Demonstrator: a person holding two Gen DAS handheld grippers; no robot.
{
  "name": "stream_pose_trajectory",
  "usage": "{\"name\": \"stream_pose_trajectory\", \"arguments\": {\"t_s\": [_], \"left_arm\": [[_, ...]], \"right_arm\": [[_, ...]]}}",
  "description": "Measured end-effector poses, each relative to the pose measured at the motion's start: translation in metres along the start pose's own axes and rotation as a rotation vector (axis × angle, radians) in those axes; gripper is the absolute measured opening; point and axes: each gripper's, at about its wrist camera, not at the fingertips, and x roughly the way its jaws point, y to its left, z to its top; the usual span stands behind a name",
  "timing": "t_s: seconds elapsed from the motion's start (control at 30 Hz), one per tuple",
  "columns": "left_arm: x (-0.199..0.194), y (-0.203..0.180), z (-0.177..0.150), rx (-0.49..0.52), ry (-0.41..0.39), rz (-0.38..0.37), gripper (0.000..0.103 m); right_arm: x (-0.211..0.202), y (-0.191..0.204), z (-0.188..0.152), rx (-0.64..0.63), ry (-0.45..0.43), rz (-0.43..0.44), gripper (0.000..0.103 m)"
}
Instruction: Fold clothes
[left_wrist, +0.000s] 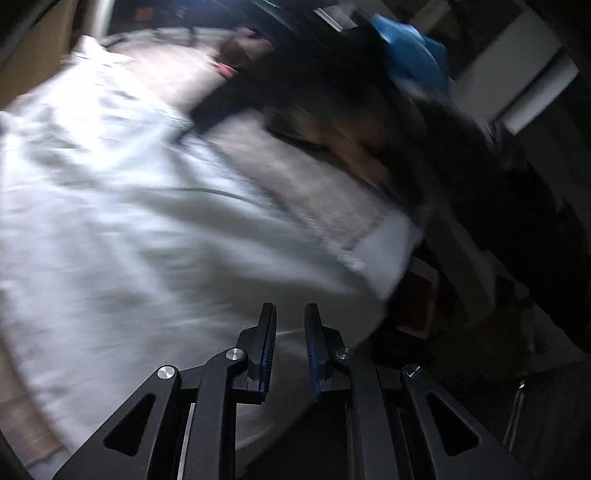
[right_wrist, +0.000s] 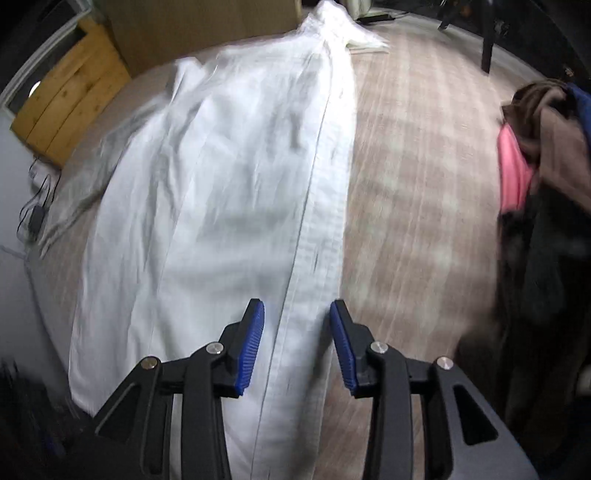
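A long white garment (right_wrist: 221, 192) lies stretched out on a beige checked bed cover (right_wrist: 413, 184), with a thick stitched band (right_wrist: 325, 221) along its right side. My right gripper (right_wrist: 297, 306) hangs open just over the near end of that band, with nothing pinched between its blue pads. In the blurred left wrist view the same white garment (left_wrist: 129, 221) fills the left half. My left gripper (left_wrist: 290, 308) hovers over its edge with a narrow gap between the jaws and no cloth in it.
A heap of brown, pink and dark clothes (right_wrist: 535, 155) lies at the right of the bed. In the left wrist view a dark blurred shape (left_wrist: 314, 85), a skin-coloured blur (left_wrist: 354, 155) and something blue (left_wrist: 413, 62) show. A wooden board (right_wrist: 70, 96), a cardboard box (right_wrist: 203, 26) and a cabled charger (right_wrist: 35, 218) sit at the left.
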Motion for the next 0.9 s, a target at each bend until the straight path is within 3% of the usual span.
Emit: {"name": "stream_pose_trajectory", "arguments": {"t_s": [0.03, 0.1, 0.17, 0.2, 0.3, 0.4, 0.5, 0.57, 0.63, 0.7, 0.83, 0.9], "left_arm": [[0.008, -0.007, 0.002, 0.014, 0.014, -0.018, 0.019], [0.023, -0.022, 0.003, 0.07, 0.034, 0.017, 0.026], [0.037, -0.025, 0.003, 0.083, 0.057, 0.053, 0.024], [0.035, -0.025, 0.002, 0.087, 0.026, 0.05, 0.024], [0.036, -0.018, 0.003, 0.067, 0.01, 0.076, 0.0], [0.031, -0.003, 0.003, -0.06, 0.001, -0.02, 0.0], [0.024, -0.011, 0.001, -0.058, -0.025, -0.032, 0.0], [0.034, -0.015, 0.001, -0.061, -0.007, -0.008, 0.0], [0.044, -0.017, 0.005, -0.096, -0.004, -0.004, 0.0], [0.041, -0.016, 0.009, -0.144, -0.008, 0.015, 0.0], [0.022, -0.026, 0.02, -0.161, -0.093, 0.046, 0.0], [0.029, -0.023, 0.026, -0.185, -0.087, 0.056, 0.0]], "right_arm": [[-0.001, -0.001, 0.007, 0.003, -0.005, -0.001, 0.037], [0.003, 0.004, 0.015, -0.043, 0.001, -0.027, 0.037], [0.008, 0.012, 0.021, -0.11, 0.018, -0.067, 0.037], [0.01, 0.017, 0.024, -0.143, 0.027, -0.087, 0.028], [0.01, 0.027, 0.028, -0.241, 0.037, -0.107, 0.009], [0.004, 0.025, 0.033, -0.258, 0.048, -0.069, 0.009], [-0.013, 0.022, 0.041, -0.299, 0.026, -0.051, 0.009], [-0.019, 0.021, 0.047, -0.335, 0.008, -0.058, 0.009], [-0.017, 0.013, 0.054, -0.338, 0.038, -0.006, 0.015], [-0.019, -0.002, 0.065, -0.295, 0.041, 0.047, 0.031], [-0.03, -0.035, 0.1, -0.175, -0.023, 0.106, 0.032], [-0.028, -0.038, 0.12, -0.166, -0.044, 0.149, 0.032]]}}
